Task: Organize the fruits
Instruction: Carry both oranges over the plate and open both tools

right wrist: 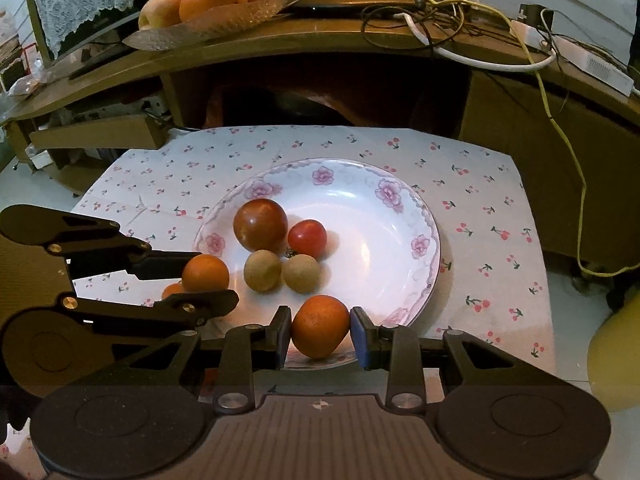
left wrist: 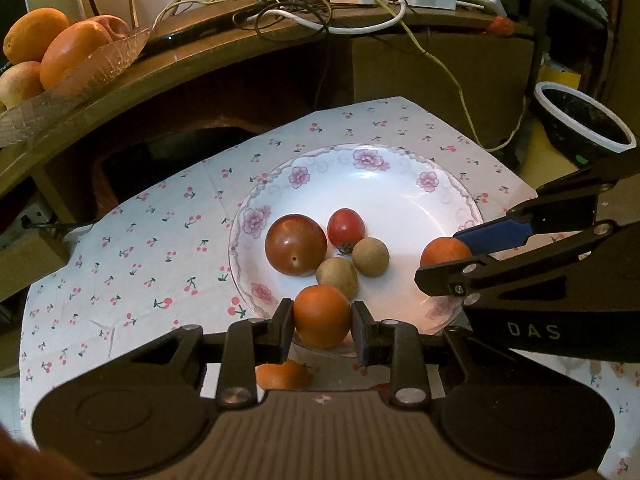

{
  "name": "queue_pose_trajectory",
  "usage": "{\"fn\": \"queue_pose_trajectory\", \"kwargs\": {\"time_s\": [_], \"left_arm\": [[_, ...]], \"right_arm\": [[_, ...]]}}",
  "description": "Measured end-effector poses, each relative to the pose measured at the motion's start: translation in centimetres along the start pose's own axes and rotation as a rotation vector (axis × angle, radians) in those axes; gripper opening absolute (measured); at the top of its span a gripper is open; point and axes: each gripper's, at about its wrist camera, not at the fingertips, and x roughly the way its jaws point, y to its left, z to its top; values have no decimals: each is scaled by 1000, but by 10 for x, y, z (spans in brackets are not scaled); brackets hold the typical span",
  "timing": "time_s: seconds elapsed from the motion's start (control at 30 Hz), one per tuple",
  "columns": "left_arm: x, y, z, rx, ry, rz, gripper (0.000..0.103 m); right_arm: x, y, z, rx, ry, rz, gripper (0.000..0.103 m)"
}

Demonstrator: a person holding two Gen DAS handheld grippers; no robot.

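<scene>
A cherry-print cloth (left wrist: 132,248) carried a floral plate (right wrist: 400,280). At its 7 o'clock rim the left gripper (left wrist: 322,322) reached in level, clamped on an orange fruit (left wrist: 322,316); at 5 o'clock the right gripper (right wrist: 320,330) pinched another orange fruit (right wrist: 320,326).

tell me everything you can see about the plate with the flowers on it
The plate is round, shallow, glossy white, ceramic by its look, with pink flowers and a scrolled border on the rim. It sits flat on a cherry-print cloth. Inside lie a big dark tomato, a small red tomato and two tan round fruits. Each gripper holds an orange fruit over its near rim.
</scene>
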Motion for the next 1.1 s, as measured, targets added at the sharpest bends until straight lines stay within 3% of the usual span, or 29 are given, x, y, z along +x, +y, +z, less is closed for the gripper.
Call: {"fn": "queue_pose_trajectory", "kwargs": {"time_s": [1.1], "left_arm": [[-6,-1,0,11,-21,23,36]], "right_arm": [[-3,-5,1,17,-26,-30,42]]}}
